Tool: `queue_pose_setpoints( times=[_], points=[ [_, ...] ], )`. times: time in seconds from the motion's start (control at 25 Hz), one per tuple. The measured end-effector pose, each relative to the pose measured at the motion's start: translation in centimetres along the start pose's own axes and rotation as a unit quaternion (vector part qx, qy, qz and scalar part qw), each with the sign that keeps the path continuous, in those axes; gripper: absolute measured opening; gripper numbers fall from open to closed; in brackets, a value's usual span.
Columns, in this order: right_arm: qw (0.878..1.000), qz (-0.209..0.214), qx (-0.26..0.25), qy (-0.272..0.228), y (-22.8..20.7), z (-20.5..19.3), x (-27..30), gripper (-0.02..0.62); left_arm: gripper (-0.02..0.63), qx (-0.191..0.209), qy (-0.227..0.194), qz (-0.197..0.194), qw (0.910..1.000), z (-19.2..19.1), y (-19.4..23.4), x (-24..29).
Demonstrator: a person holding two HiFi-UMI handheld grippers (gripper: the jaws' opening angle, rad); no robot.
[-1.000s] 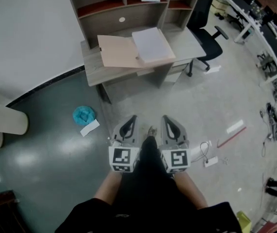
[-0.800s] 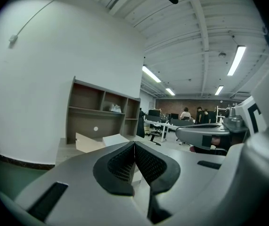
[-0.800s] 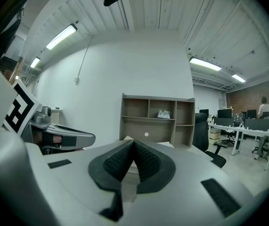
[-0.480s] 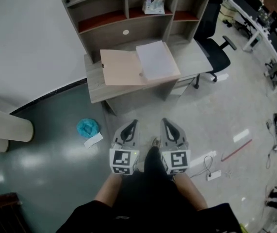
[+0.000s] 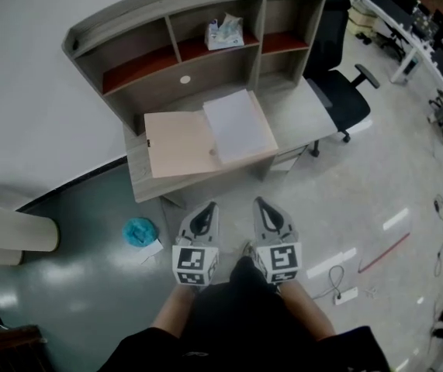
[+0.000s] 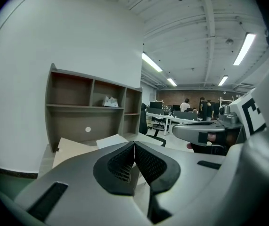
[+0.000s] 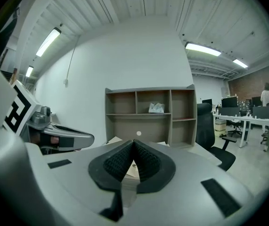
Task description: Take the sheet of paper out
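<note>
Both claws are pressed together and empty. My left claw and right claw hang side by side over the floor, on the near side of the surface and apart from it. Farther off, the sheet of paper lies on the right half of an open tan folder. By my reading nothing is done yet: reaching, gripping and pulling the sheet out all remain.

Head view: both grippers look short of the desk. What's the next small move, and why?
Probably step closer to the desk: the left gripper and right gripper hang over the floor short of it, jaws shut and empty, while the sheet of paper lies on the open folder beyond them.
</note>
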State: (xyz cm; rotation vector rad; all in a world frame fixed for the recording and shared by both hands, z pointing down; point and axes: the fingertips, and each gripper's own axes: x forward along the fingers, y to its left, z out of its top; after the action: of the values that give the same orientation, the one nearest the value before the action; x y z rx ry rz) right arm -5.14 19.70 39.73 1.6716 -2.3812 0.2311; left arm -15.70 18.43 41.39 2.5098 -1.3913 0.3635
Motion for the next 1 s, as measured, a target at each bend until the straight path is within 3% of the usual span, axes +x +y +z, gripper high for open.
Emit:
queue_pose_setpoints(
  times=[0.44,1.0],
  points=[
    [1.000,0.010,0.019,0.013,-7.5,-0.5,3.7,0.015,0.043,0.000,0.035,0.012,0.9993,0.6,-0.9,7.4],
    [0.998,-0.031,0.038,0.042,-14.0,-2.2,5.3,0.017,0.043,-0.006,0.059,-0.001,0.9983,0.8,0.0,15.0]
  ],
)
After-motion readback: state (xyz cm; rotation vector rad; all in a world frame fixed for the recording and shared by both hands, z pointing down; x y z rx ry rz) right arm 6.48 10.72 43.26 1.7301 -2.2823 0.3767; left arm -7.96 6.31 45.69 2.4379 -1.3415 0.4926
